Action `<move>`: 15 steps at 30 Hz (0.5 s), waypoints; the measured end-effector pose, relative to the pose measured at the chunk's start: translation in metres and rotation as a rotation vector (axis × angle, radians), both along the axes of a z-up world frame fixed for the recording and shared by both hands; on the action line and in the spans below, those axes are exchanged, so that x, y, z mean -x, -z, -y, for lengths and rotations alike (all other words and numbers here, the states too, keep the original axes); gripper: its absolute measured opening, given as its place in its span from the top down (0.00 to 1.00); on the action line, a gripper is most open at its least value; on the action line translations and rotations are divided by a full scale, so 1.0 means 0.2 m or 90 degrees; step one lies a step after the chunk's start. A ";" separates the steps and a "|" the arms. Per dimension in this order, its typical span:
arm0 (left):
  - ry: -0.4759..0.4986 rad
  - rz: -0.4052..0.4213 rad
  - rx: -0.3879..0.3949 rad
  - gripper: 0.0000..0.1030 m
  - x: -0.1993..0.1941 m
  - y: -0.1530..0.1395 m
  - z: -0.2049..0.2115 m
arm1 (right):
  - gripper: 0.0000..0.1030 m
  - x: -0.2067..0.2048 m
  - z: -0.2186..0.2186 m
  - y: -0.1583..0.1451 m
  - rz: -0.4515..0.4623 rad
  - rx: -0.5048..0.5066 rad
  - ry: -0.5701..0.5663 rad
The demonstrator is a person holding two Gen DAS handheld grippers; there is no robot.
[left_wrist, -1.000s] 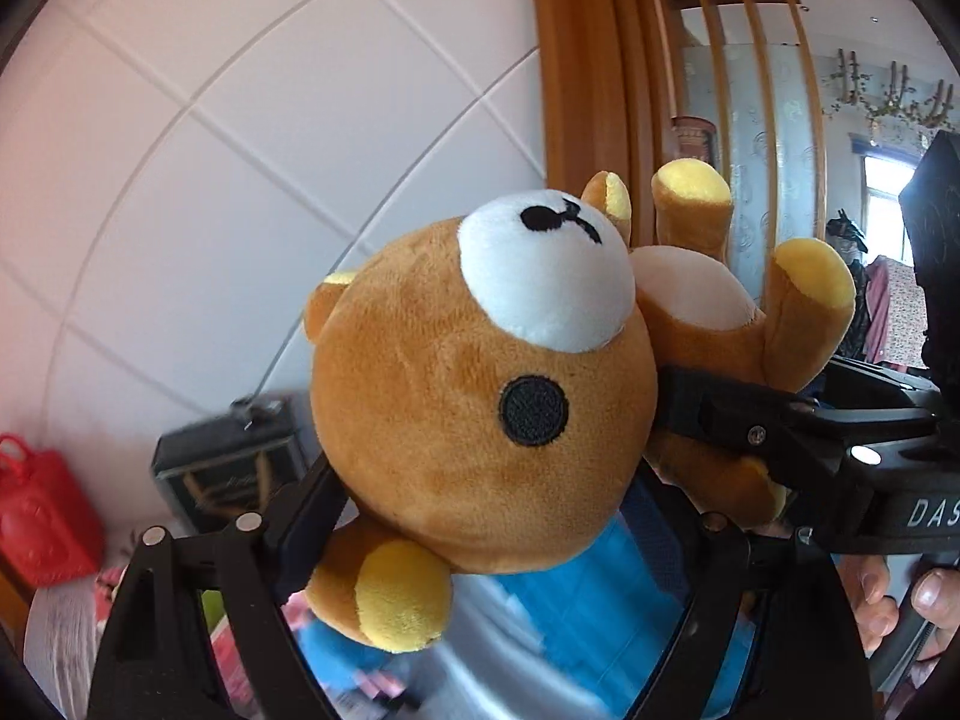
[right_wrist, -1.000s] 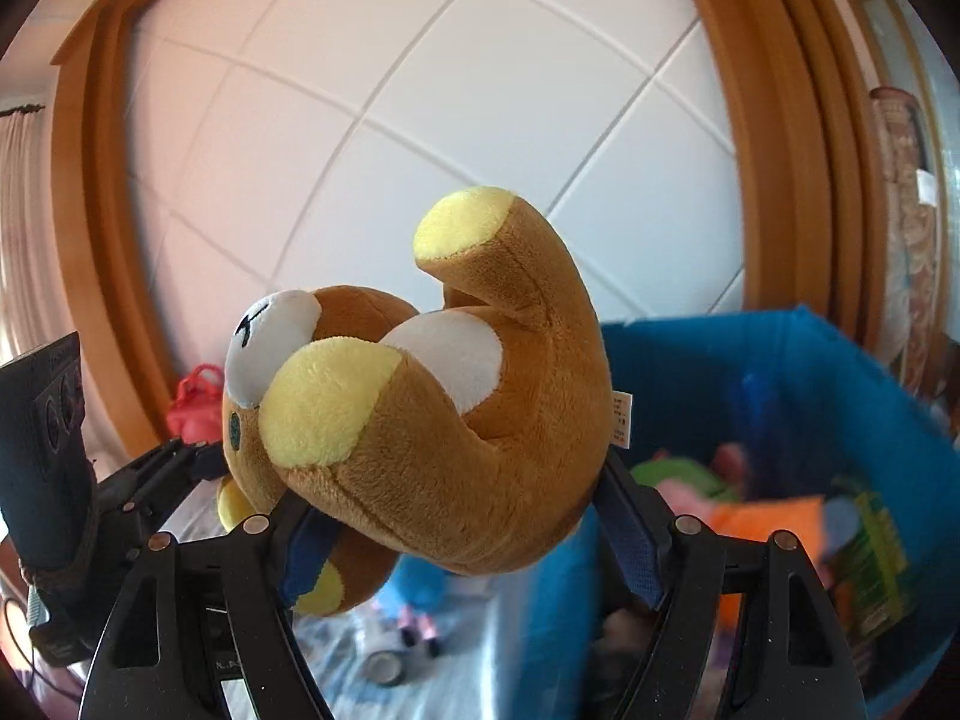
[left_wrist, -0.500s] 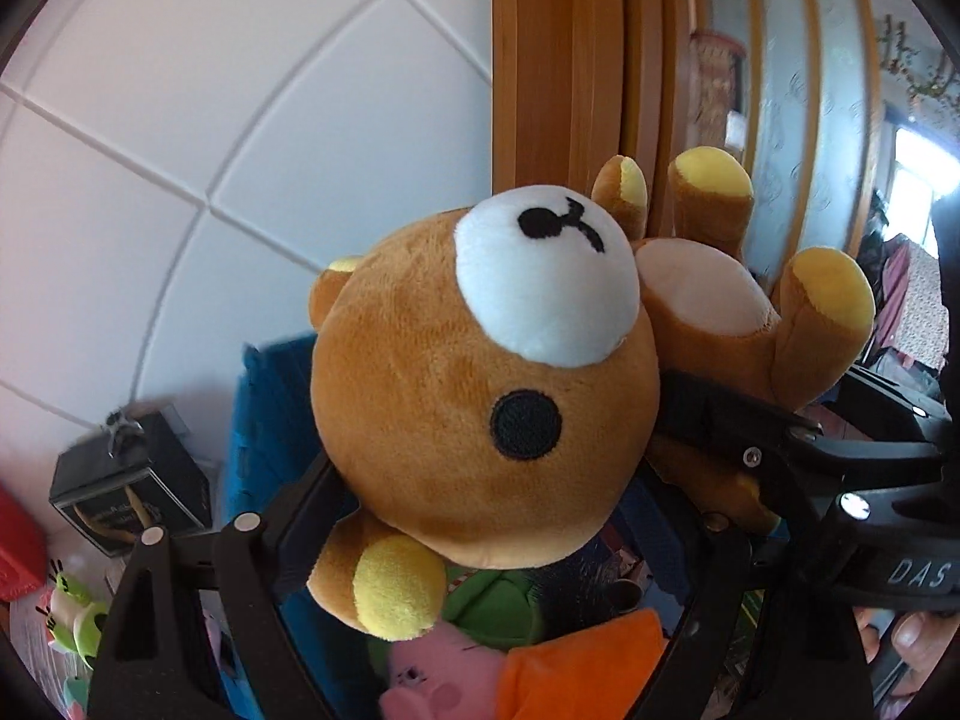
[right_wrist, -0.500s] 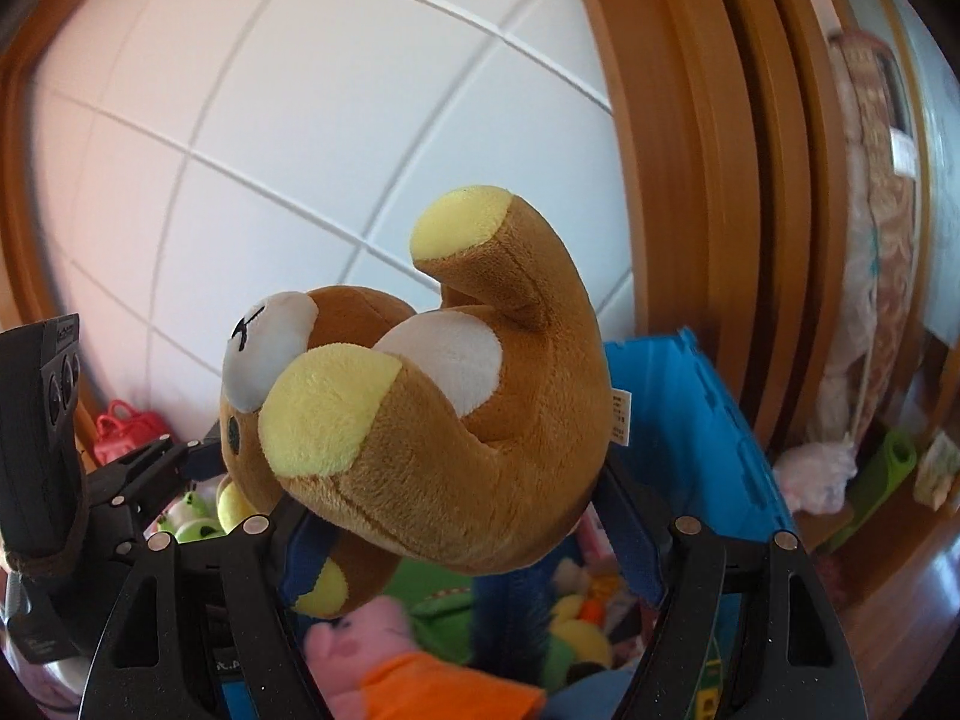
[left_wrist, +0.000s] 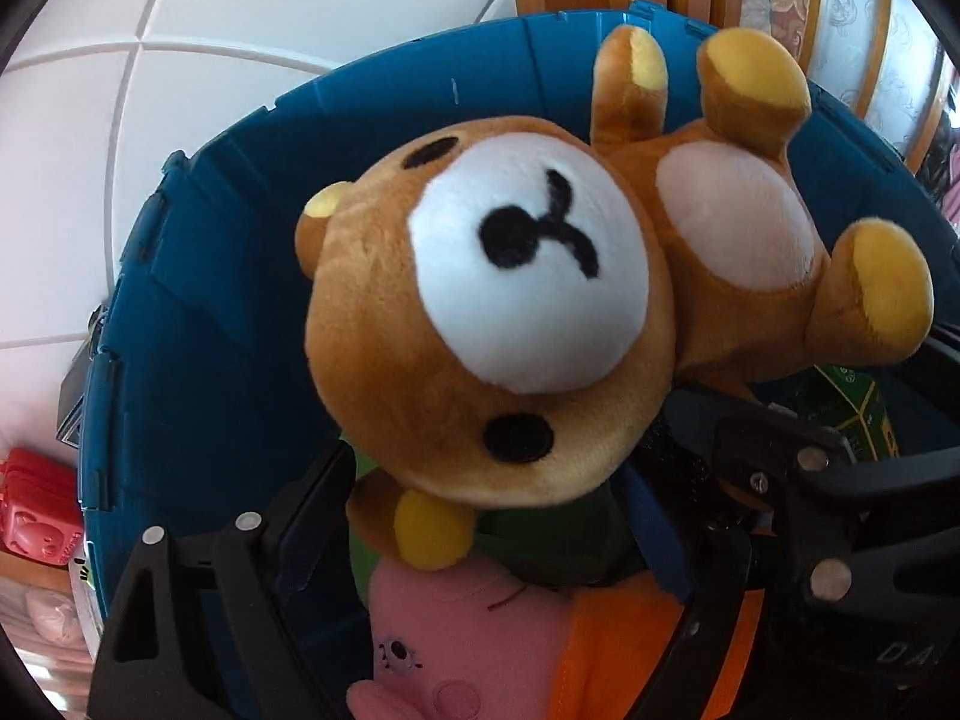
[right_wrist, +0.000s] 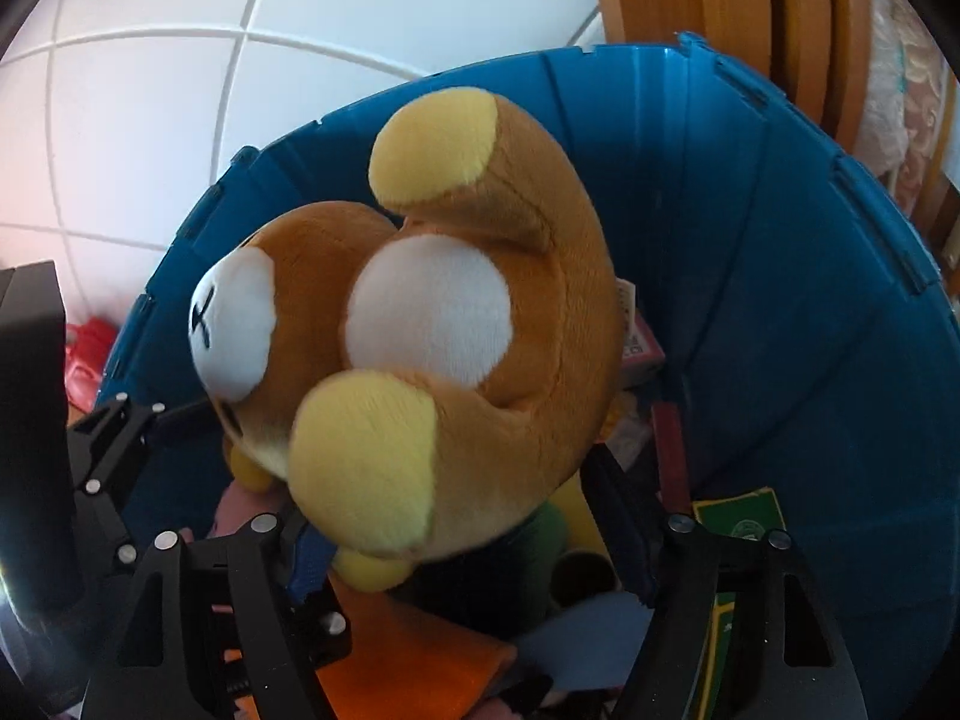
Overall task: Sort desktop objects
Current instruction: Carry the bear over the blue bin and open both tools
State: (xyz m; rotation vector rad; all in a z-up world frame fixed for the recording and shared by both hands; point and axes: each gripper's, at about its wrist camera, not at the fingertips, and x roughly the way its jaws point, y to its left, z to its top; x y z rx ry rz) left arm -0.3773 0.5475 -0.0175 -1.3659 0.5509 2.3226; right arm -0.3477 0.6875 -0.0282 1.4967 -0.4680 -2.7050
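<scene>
A brown plush bear [left_wrist: 492, 312] with a white muzzle and yellow paws hangs over the open blue bin [left_wrist: 210, 330]. My left gripper [left_wrist: 480, 516] is shut on the bear's head, which fills the space between its fingers. My right gripper [right_wrist: 462, 540] is shut on the bear's body [right_wrist: 480, 324], belly and yellow feet facing the camera. Each gripper shows at the edge of the other's view: the right one [left_wrist: 780, 468] beside the bear's leg, the left one [right_wrist: 120, 438] beside its head. Both point steeply down into the bin [right_wrist: 780, 300].
Inside the bin lie a pink plush pig [left_wrist: 456, 648] in orange cloth [left_wrist: 618, 648], a green plush [left_wrist: 540, 540] and a green box [right_wrist: 744, 516]. A red bag [left_wrist: 36, 504] sits outside on the left. White tiled wall and wooden door frame stand behind.
Both grippers have carried the bear sideways from in front of the wall to above the blue bin and tipped downward. The bin's inside now fills both views. The grips are unchanged.
</scene>
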 end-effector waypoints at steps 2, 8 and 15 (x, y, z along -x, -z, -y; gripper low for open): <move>-0.004 0.009 -0.003 0.16 0.00 0.00 0.01 | 0.12 0.00 -0.02 0.02 0.011 -0.006 0.013; 0.005 -0.054 -0.005 0.15 -0.04 -0.07 -0.01 | 0.01 -0.01 -0.10 -0.01 -0.003 -0.002 0.041; -0.036 -0.055 -0.049 0.15 0.02 -0.13 0.07 | 0.00 -0.02 -0.17 -0.09 -0.037 -0.029 0.080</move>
